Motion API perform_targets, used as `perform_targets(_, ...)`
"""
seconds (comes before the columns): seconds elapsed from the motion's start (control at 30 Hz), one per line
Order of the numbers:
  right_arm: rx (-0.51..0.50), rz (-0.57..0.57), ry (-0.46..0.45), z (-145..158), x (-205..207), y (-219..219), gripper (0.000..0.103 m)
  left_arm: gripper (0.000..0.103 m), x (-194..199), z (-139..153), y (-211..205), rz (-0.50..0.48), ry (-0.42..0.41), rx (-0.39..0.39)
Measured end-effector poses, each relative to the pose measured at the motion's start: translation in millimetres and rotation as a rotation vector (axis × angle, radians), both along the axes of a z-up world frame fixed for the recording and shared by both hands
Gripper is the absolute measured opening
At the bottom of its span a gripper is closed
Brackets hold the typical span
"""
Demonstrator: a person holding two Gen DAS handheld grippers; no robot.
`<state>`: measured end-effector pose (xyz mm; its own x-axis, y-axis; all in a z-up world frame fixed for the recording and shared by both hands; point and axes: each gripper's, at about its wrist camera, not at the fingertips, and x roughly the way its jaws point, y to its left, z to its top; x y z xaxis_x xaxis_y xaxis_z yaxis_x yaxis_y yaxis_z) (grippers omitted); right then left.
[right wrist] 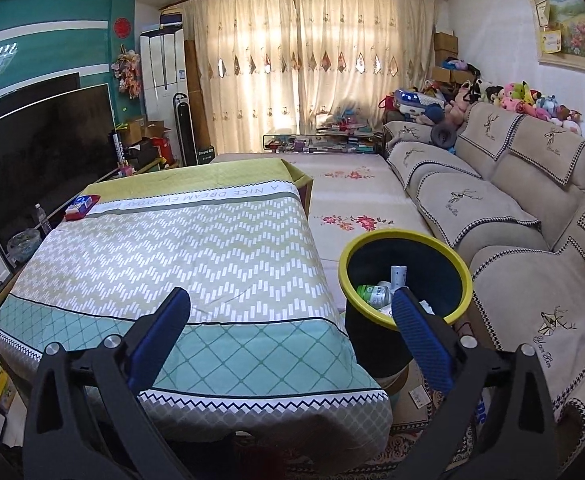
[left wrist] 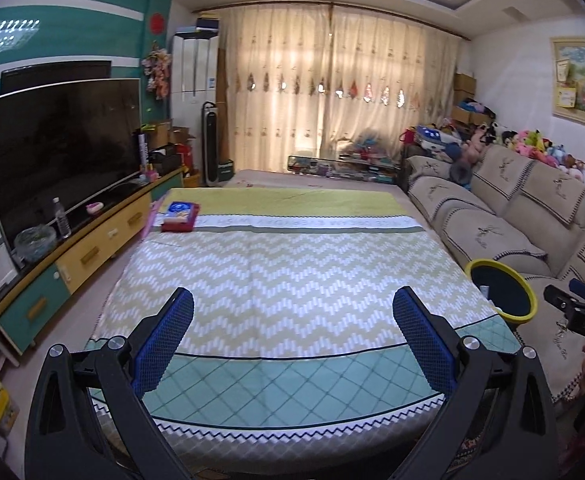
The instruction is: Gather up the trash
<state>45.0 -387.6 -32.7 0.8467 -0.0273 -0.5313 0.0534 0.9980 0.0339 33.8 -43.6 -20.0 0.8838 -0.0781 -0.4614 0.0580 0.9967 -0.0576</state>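
We hold both claws out over the bench draped in a zigzag-patterned green, white and teal cloth (left wrist: 292, 264), and both are empty: the left claw (left wrist: 293, 338) stands wide apart with nothing between its blue-padded fingers, and the right claw (right wrist: 291, 338) is spread as wide, with only cloth and bin showing through its gap. The black round bin with a yellow rim (right wrist: 406, 278) sits off the bench's right edge, between bench and beige sofa (right wrist: 532, 200); from the right claw it lies at about one o'clock, just beyond the right finger, and we see a green-labelled can and some pale paper scraps already inside. From the left claw the same bin (left wrist: 500, 292) lies at about three o'clock, farther off. The only loose thing left on the cloth is a flat red-and-blue rectangular packet (left wrist: 180, 216) at the far left corner, about eleven o'clock from both claws, its long side running away from us along the bench's left edge. We judge the left hand the nearer for that packet, though whether it counts as trash we cannot tell.
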Motion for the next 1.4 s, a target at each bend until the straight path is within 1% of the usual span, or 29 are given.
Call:
perform_targets(0.23, 0.001, 0.005, 0.0, 1, 2, 3, 0.096, 0.098, 3, 7, 4, 0.015, -0.011, -0.001)
perform_targets(0.57, 0.016, -0.002, -0.008, 1, 2, -2, 0.096, 0.098, 4, 17, -2, -0.002, -0.021, -0.003)
perform_targets(0.93, 0.023, -0.009, -0.011, 0, 1, -4, 0.096, 0.098, 1, 17, -10, -0.011, -0.025, 0.006)
perform_targets(1.4, 0.03, -0.004, -0.01, -1, 2, -4, 0.096, 0.098, 3, 15, -5, -0.01, -0.026, 0.002)
